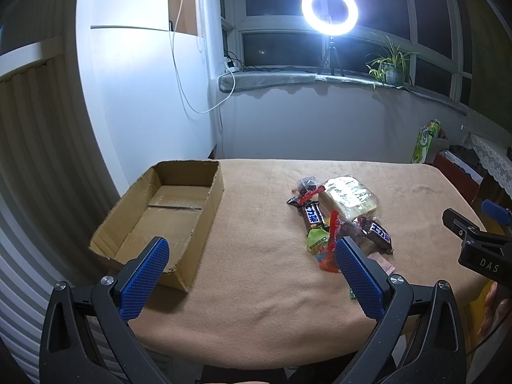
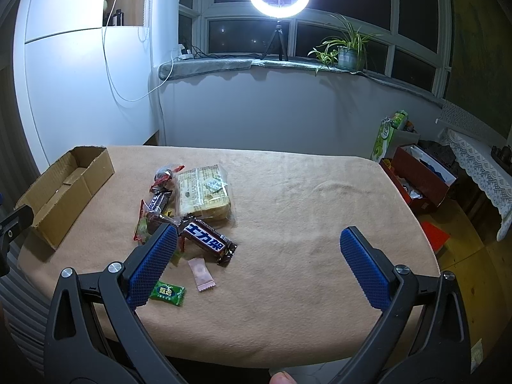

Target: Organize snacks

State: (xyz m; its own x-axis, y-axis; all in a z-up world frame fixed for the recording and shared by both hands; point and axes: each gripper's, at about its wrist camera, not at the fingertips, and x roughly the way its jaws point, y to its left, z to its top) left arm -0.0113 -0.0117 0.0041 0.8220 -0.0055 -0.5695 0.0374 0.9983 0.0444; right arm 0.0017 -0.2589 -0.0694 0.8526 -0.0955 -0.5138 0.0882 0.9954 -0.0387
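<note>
Snacks waiting beside the cardboard box (image 1: 160, 211)
Both claws, left claw (image 1: 252, 252) and right claw (image 2: 259, 243), are hovering wide open, gripping nothing; snack pile (image 2: 188, 204) is lying right of the box.

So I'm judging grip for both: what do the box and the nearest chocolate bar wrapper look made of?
Box: brown corrugated cardboard, matte, with torn, ragged edges. Chocolate bar wrapper: seemingly thin plastic film, glossy, showing glare and crimped ends.
</note>
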